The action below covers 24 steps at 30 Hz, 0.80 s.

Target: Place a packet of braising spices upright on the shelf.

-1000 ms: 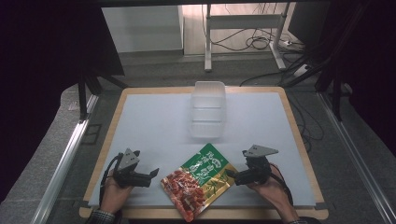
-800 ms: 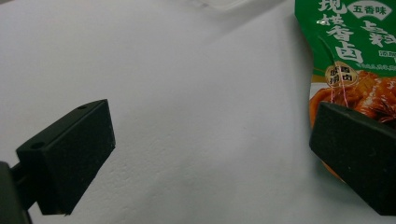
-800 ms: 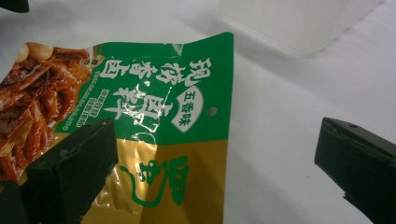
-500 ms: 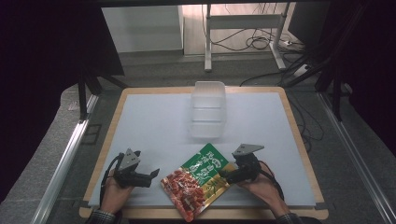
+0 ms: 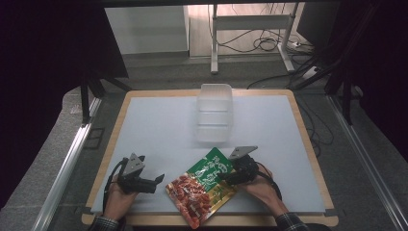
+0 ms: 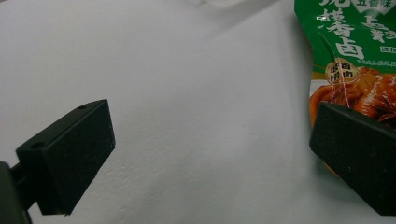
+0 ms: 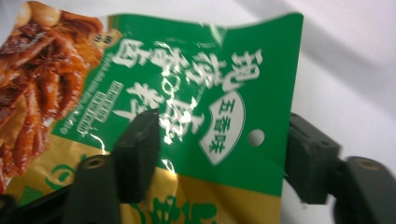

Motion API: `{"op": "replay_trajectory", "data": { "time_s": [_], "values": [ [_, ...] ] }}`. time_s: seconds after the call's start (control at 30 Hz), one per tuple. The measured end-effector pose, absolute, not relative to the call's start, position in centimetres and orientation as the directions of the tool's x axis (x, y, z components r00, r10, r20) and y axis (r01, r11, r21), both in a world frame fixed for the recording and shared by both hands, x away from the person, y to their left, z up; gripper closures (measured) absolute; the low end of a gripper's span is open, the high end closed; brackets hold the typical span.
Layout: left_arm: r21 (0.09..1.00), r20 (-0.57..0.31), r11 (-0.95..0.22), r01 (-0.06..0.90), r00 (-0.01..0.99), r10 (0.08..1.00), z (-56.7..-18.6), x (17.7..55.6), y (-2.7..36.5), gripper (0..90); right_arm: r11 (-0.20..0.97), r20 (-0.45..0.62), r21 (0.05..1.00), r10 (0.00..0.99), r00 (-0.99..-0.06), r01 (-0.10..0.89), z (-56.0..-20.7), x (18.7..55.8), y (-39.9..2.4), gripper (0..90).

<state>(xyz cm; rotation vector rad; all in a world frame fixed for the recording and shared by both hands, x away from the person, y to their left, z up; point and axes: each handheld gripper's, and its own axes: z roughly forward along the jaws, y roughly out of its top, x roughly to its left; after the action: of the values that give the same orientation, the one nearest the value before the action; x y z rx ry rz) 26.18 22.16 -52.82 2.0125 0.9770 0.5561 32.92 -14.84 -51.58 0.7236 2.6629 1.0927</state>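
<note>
a white table mat (image 5: 159, 125) on a wooden-edged table, seen from above. near the front edge lies a flat snack packet (image 5: 204, 185), green at its far end, with a red food photo and a yellow band at its near end. it lies at a slant, between the person's two hands.

the right gripper (image 5: 230, 174) reaches in from the packet's right side. its jaws have just been closing and now stand at a middling gap, with the packet's green top edge between them. in the right gripper view (image 7: 217, 154) one jaw sits over the packet's printed face and the other just off its outer edge; whether the pads press on it cannot be told.

the left gripper (image 5: 159, 180) rests low on the mat just to the left of the packet, jaws spread wide with nothing between them. in the left gripper view (image 6: 210, 154) the packet's edge (image 6: 355, 60) lies by the right-hand jaw.

a clear plastic container (image 5: 214, 113) stands farther back on the mat, well apart from the packet.
</note>
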Motion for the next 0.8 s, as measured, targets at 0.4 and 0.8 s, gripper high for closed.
{"op": "replay_trajectory", "data": {
  "time_s": [0.4, 0.8],
  "values": [
    [0.819, 0.039, -0.371, 0.438, 0.602, 0.798, -52.8, 26.2, 22.2, 0.1, 0.629, 0.007, 0.687, 0.493, -0.870, 0.362, -51.0, 33.1, -13.9, 85.2],
    [0.823, 0.038, -0.363, 0.436, 0.596, 0.802, -52.7, 26.1, 22.3, 0.1, 0.607, 0.031, 0.708, 0.483, -0.875, 0.361, -49.7, 32.7, -13.8, 89.2]
  ]
}}
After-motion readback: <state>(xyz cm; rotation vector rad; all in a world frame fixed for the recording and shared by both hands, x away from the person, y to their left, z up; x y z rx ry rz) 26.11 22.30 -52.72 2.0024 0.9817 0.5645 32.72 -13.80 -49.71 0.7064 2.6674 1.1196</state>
